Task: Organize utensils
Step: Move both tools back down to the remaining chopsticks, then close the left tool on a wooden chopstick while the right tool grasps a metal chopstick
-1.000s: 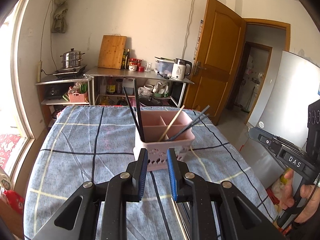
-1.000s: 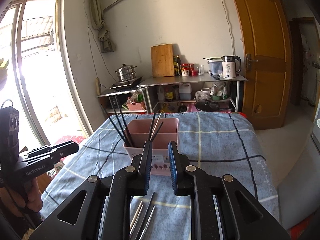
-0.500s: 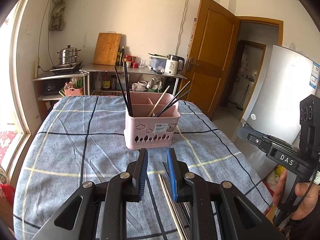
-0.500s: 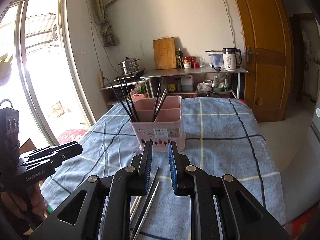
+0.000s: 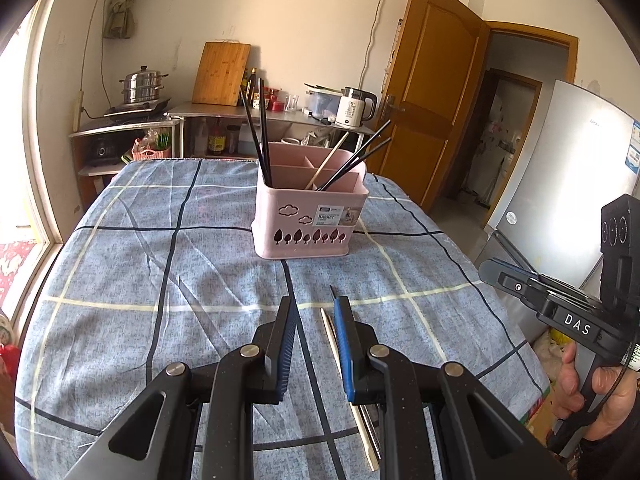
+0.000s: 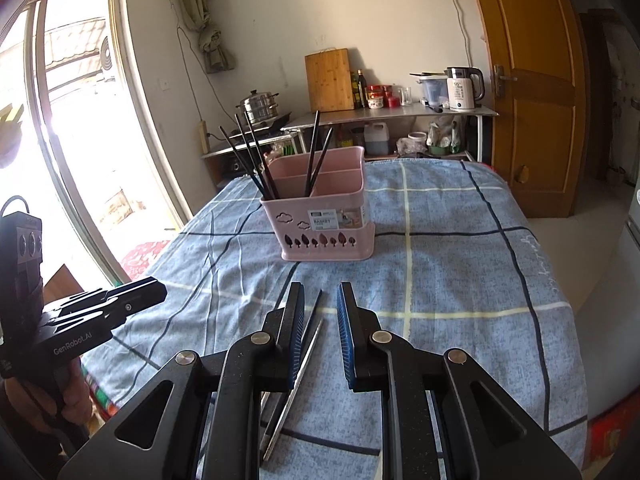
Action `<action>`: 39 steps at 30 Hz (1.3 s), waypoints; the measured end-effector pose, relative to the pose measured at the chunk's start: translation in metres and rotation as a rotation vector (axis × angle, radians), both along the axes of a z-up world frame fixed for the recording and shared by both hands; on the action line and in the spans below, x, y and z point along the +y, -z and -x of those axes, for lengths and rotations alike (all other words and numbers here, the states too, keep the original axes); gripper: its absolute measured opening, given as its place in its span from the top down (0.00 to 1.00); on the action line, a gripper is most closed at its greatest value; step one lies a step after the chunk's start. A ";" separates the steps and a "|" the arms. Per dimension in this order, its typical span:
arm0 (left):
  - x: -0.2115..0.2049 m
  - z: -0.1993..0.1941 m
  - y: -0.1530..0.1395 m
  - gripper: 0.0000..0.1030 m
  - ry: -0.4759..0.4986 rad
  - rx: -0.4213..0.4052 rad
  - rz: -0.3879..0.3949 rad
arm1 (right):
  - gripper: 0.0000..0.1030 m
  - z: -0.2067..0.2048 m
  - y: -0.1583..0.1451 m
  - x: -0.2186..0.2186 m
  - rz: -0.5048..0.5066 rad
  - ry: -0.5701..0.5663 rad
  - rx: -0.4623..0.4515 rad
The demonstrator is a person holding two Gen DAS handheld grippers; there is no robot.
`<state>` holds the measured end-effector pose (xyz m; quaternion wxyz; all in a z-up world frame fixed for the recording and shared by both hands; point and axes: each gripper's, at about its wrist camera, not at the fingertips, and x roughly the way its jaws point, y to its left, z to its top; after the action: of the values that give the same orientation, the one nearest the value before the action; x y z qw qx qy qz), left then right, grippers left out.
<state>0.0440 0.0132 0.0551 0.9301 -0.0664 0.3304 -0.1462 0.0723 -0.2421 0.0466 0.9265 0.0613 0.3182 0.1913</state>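
Observation:
A pink divided utensil basket point(image 5: 308, 216) point(image 6: 324, 224) stands in the middle of the table, with several black chopsticks point(image 5: 262, 136) point(image 6: 250, 156) and a wooden one point(image 5: 326, 164) upright in it. Loose chopsticks point(image 5: 334, 340) point(image 6: 310, 344), pale, dark and metal, lie on the cloth near the front edge. My left gripper point(image 5: 315, 308) hovers over them, jaws slightly apart, nothing between the pads. My right gripper point(image 6: 320, 300) hangs above the same chopsticks, also slightly apart and holding nothing. Each gripper shows in the other's view, held by a hand point(image 5: 576, 380) point(image 6: 60, 396).
A blue checked cloth point(image 5: 160, 280) point(image 6: 460, 280) covers the table. Behind it stand a metal shelf with a kettle point(image 5: 354, 108), a cutting board point(image 5: 220, 74) and a steamer pot point(image 5: 142, 86). A wooden door point(image 5: 432, 112), a fridge point(image 5: 576, 184) and a big window point(image 6: 80, 128) flank the table.
Both grippers drew back from the basket and sank toward the table's near edge. The loose chopsticks now lie in full view under the fingers. Jaw gaps stayed the same.

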 end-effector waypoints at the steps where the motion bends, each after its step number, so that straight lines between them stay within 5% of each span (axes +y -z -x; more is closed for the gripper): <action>1: 0.000 -0.001 0.003 0.81 0.001 0.008 0.000 | 0.83 -0.001 0.002 0.001 0.001 -0.003 0.006; 20: 0.002 -0.029 0.053 0.81 0.006 0.150 0.019 | 0.83 -0.028 0.064 0.030 0.034 -0.036 0.178; 39: -0.003 -0.046 0.072 0.81 0.009 0.212 0.030 | 0.86 -0.063 0.119 0.056 0.066 -0.052 0.324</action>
<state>0.0904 0.0107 -0.0170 0.8882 -0.0939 0.4251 -0.1472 0.1358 -0.1865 -0.0728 0.8594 0.0525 0.4708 0.1925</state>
